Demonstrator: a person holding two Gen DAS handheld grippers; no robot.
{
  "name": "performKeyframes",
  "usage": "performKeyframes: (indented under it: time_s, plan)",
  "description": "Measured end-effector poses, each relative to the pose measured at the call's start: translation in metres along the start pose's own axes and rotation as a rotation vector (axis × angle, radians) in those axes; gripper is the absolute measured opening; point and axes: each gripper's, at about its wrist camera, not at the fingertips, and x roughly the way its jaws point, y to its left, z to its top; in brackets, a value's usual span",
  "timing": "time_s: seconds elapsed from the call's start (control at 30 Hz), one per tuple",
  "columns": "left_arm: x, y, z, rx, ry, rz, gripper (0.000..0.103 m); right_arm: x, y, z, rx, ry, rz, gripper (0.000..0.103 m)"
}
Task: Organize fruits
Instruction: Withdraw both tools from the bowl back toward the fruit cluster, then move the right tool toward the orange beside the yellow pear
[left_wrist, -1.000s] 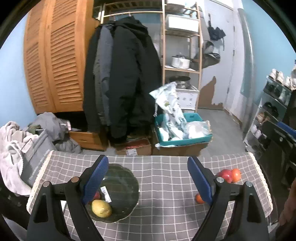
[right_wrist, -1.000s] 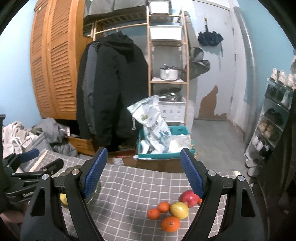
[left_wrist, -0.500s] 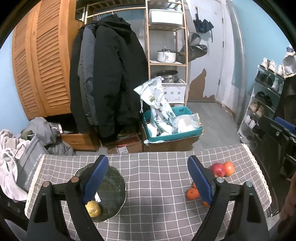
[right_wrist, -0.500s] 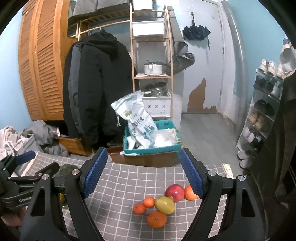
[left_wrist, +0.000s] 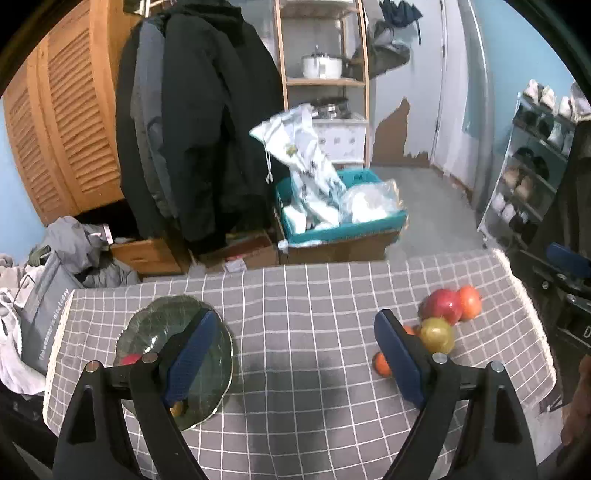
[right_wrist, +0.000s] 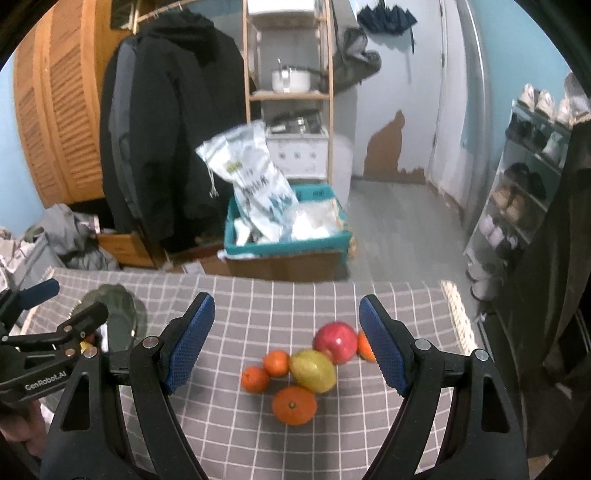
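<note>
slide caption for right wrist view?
Open right hand-held gripper above clustered oranges, red apple and yellow-green fruit on grey checked tablecloth.

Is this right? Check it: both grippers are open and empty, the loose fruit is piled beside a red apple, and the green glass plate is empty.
Not quite. The green glass plate already holds fruit, as the left wrist view shows. The rest holds: left gripper and right gripper are open and empty, and the loose fruit sits by the red apple.

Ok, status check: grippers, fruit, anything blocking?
Left gripper open, empty. Right gripper open, empty, above fruit pile. Green plate holds some fruit. Path clear.
</note>
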Motion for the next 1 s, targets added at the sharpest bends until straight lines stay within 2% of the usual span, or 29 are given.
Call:
performKeyframes:
  time_s: [0.43,1.0]
  plan:
    - [0.053,-0.020,-0.027,0.069,0.121,0.010,0.089,0.055,-0.013,-0.035,0.039,0.184,-0.010,0.081]
    - [0.112,-0.021,-0.055,0.025,0.283,-0.006,0.089,0.135,-0.016,-0.105,0.047,0.471,-0.039,0.081]
